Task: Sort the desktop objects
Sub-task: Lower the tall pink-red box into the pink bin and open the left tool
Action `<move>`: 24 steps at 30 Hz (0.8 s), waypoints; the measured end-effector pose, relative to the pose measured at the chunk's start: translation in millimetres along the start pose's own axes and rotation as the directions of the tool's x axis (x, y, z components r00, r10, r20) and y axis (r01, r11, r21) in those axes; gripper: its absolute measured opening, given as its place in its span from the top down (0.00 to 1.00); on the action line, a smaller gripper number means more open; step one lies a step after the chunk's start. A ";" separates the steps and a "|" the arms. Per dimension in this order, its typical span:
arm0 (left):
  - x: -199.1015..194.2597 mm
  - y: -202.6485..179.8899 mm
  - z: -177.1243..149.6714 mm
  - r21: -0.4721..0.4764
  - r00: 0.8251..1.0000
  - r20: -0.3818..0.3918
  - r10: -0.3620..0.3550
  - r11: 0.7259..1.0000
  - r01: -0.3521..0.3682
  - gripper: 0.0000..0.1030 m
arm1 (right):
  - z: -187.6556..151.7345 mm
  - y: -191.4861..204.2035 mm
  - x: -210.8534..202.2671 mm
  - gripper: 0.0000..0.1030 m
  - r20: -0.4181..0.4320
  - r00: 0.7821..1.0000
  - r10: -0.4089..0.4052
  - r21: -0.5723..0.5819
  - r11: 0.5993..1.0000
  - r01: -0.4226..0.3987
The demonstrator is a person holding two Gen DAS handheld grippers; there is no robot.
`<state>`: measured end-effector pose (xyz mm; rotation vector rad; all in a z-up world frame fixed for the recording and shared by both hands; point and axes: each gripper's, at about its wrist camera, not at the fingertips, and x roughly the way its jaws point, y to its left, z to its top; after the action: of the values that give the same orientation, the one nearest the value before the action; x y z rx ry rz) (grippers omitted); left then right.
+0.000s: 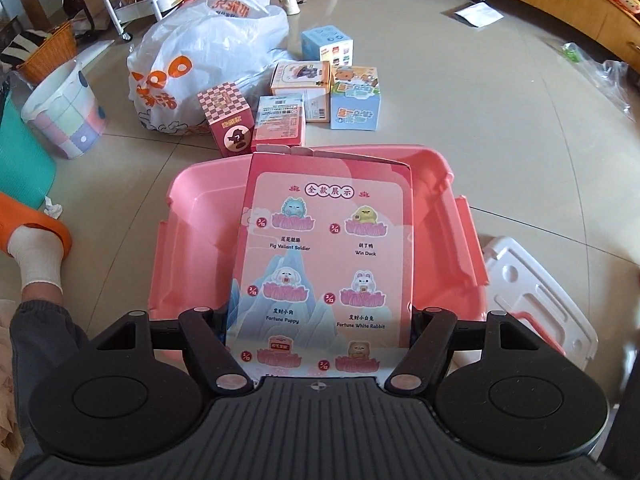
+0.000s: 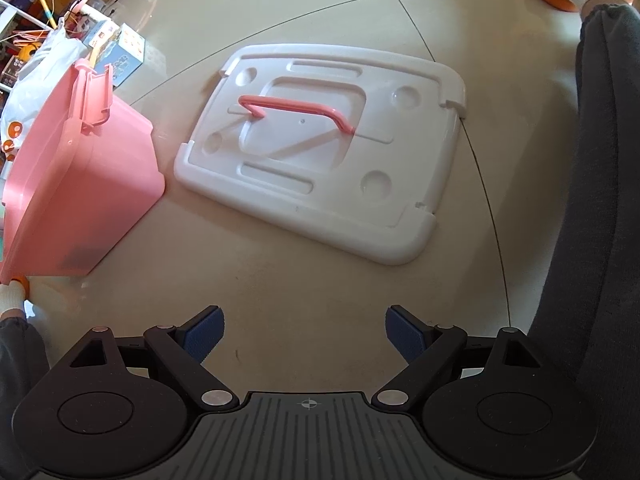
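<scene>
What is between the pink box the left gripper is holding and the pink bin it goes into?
Nothing visible. The left gripper holds the pink box right over the open pink bin, and the white lid lies off on the floor beside it.

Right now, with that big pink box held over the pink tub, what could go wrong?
1. The left gripper grips the tall pink cardboard toy box only at its near end, so it might tip or slip.
2. The box's open top flap could snag on the pink plastic tub.
3. The white plastic lid with a pink handle lies close by and could get bumped.
</scene>
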<state>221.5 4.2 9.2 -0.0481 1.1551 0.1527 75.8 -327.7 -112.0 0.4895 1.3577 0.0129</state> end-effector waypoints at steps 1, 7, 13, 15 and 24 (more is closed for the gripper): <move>5.6 -2.9 1.2 -0.003 1.000 -0.002 -0.003 1.000 0.003 0.30 | 0.6 0.0 -0.2 0.17 0.005 1.000 0.000 0.002 1.000 0.000; 39.5 -15.8 9.2 -0.009 1.000 0.002 0.012 1.000 -0.012 0.31 | 4.8 -3.6 -5.0 0.17 0.048 0.999 0.007 0.022 1.000 -0.008; 66.9 -17.0 25.0 -0.029 1.000 -0.001 0.005 1.000 -0.005 0.31 | 8.5 -6.0 -0.3 0.17 0.038 0.999 0.003 0.034 0.999 -0.004; 75.0 -17.6 28.9 -0.024 1.000 0.001 0.020 1.000 -0.020 0.31 | 9.3 -5.9 2.6 0.17 0.030 1.000 -0.003 0.034 0.999 0.002; 114.1 -18.8 22.3 -0.056 0.998 -0.065 -0.015 0.998 0.011 0.31 | 9.2 -4.8 13.4 0.17 -0.005 1.000 -0.025 0.030 0.999 0.025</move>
<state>289.6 -0.9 -86.7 -0.1102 1.2151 0.1726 86.2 -331.2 -125.0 0.4981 1.3697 -0.0267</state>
